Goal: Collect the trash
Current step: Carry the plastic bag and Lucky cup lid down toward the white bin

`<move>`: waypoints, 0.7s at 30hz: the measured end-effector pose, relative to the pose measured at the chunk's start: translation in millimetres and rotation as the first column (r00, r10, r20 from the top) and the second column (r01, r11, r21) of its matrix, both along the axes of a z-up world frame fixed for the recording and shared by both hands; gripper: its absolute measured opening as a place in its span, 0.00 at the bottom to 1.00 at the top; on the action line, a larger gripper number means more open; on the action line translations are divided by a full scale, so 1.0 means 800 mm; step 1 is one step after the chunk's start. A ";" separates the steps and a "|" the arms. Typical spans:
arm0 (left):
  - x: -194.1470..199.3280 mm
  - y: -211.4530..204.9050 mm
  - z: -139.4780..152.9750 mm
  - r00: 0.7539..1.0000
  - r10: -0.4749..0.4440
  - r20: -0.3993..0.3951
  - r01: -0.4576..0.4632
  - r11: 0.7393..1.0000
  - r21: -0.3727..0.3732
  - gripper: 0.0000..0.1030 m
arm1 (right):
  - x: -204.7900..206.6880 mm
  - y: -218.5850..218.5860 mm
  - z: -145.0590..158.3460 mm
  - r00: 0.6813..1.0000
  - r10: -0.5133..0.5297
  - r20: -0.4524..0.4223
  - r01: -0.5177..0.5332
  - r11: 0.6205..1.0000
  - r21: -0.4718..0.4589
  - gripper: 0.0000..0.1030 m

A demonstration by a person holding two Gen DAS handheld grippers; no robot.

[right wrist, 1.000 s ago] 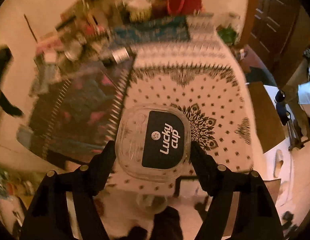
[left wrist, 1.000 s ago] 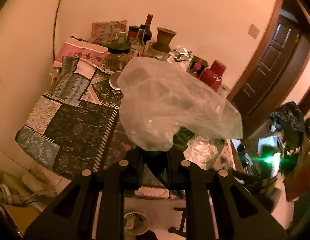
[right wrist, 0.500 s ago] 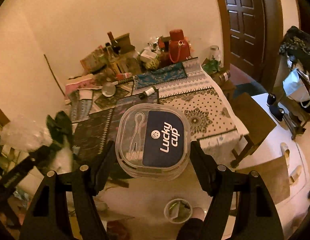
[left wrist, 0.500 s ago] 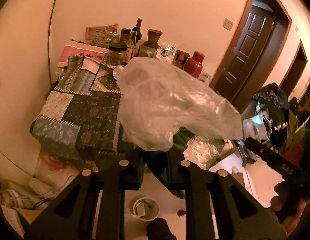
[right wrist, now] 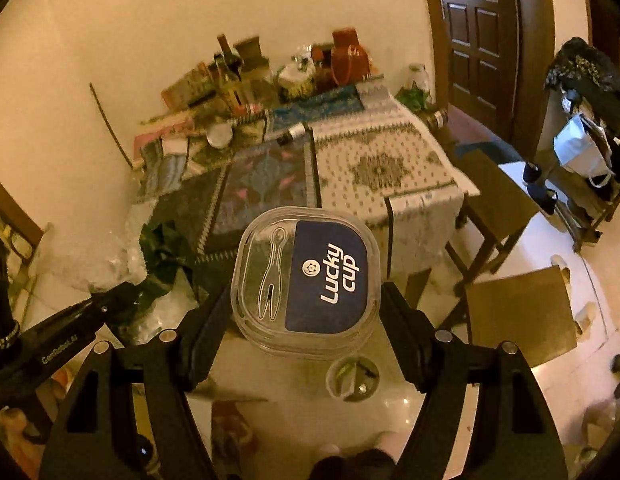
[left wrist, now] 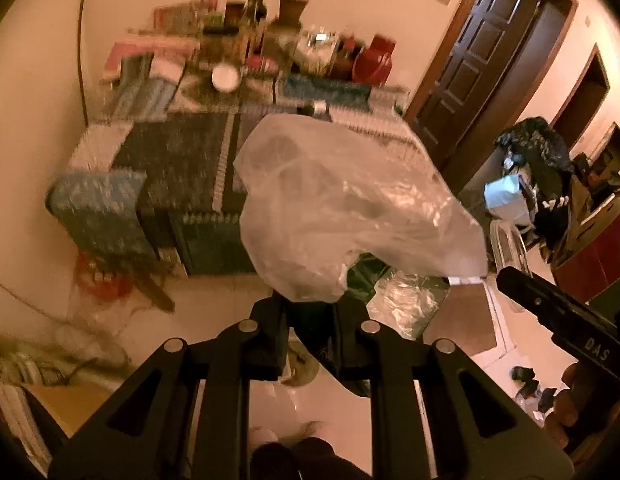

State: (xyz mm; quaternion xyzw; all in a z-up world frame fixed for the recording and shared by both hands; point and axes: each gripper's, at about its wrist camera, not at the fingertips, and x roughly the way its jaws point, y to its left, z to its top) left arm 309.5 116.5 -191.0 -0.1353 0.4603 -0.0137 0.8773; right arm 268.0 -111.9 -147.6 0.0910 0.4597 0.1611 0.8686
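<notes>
1. Left claw (left wrist: pixel 310 316) is almost closed and pinches the neck of a clear bag (left wrist: pixel 341 216); the bag stands up in front of it, above the floor and in front of the table (left wrist: pixel 182 160). Keep this narrow grip firm, because thin plastic can slip out easily.
2. Dark green plastic (left wrist: pixel 361 276) and more crinkled clear film (left wrist: pixel 405 300) hang close to the same claw. I cannot tell whether the pads also hold them, so I would move slowly and watch that nothing falls.
3. Right claw (right wrist: pixel 306 308) is about half open and clamps a clear box (right wrist: pixel 306 280) with the label "Lucky cup" on its two sides. The box is in the air, away from the table. The walls look smooth and may bend, so the pressure should be steady, not harder.
4. A small round bin (right wrist: pixel 351 376) stands on the floor, just below the box in the right view. It looks like the place for the trash.
5. My judgement: carry each piece over the bin, go low, and open one claw at a time. The bin looks small, so aim with care.
</notes>
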 end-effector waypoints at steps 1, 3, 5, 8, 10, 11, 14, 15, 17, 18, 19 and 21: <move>0.000 -0.003 -0.010 1.000 0.003 -0.017 -0.003 1.000 -0.002 0.16 | 0.001 -0.001 -0.010 1.000 0.007 -0.014 -0.007 1.000 -0.004 0.69; 0.003 -0.011 -0.037 0.998 0.010 -0.059 -0.010 1.000 -0.004 0.16 | -0.001 -0.003 -0.031 0.999 0.020 -0.042 -0.021 1.000 -0.011 0.69; 0.006 -0.017 -0.066 0.994 0.019 -0.104 -0.020 1.000 -0.011 0.16 | 0.004 -0.005 -0.056 0.995 0.037 -0.088 -0.038 0.999 -0.011 0.69; 0.010 -0.028 -0.116 0.985 0.029 -0.169 -0.032 0.999 -0.016 0.16 | 0.006 -0.007 -0.094 0.990 0.063 -0.127 -0.066 0.998 -0.022 0.69; 0.013 -0.035 -0.149 0.978 0.037 -0.204 -0.041 0.999 -0.014 0.16 | 0.007 -0.006 -0.118 0.986 0.074 -0.152 -0.080 0.996 -0.032 0.69; 0.014 -0.038 -0.169 0.973 0.043 -0.227 -0.047 0.999 -0.015 0.16 | 0.009 -0.006 -0.133 0.982 0.080 -0.169 -0.087 0.996 -0.033 0.69; 0.020 -0.042 -0.228 0.954 0.059 -0.295 -0.068 0.998 -0.019 0.16 | 0.013 -0.003 -0.181 0.971 0.098 -0.216 -0.110 0.993 -0.047 0.69; 0.020 -0.043 -0.250 0.947 0.063 -0.315 -0.072 0.997 -0.016 0.16 | 0.016 -0.002 -0.198 0.967 0.103 -0.231 -0.118 0.992 -0.053 0.69; 0.021 -0.045 -0.291 0.933 0.069 -0.354 -0.076 0.997 -0.007 0.16 | 0.018 -0.001 -0.231 0.961 0.113 -0.254 -0.133 0.989 -0.063 0.69; 0.022 -0.044 -0.312 0.926 0.073 -0.371 -0.082 0.997 -0.009 0.16 | 0.019 0.000 -0.247 0.958 0.119 -0.262 -0.142 0.988 -0.068 0.69; 0.022 -0.043 -0.328 0.921 0.075 -0.383 -0.086 0.996 -0.012 0.16 | 0.020 0.002 -0.265 0.954 0.126 -0.271 -0.151 0.986 -0.076 0.69; 0.023 -0.042 -0.366 0.908 0.080 -0.411 -0.095 0.995 -0.018 0.16 | 0.021 0.004 -0.296 0.948 0.135 -0.289 -0.167 0.982 -0.087 0.69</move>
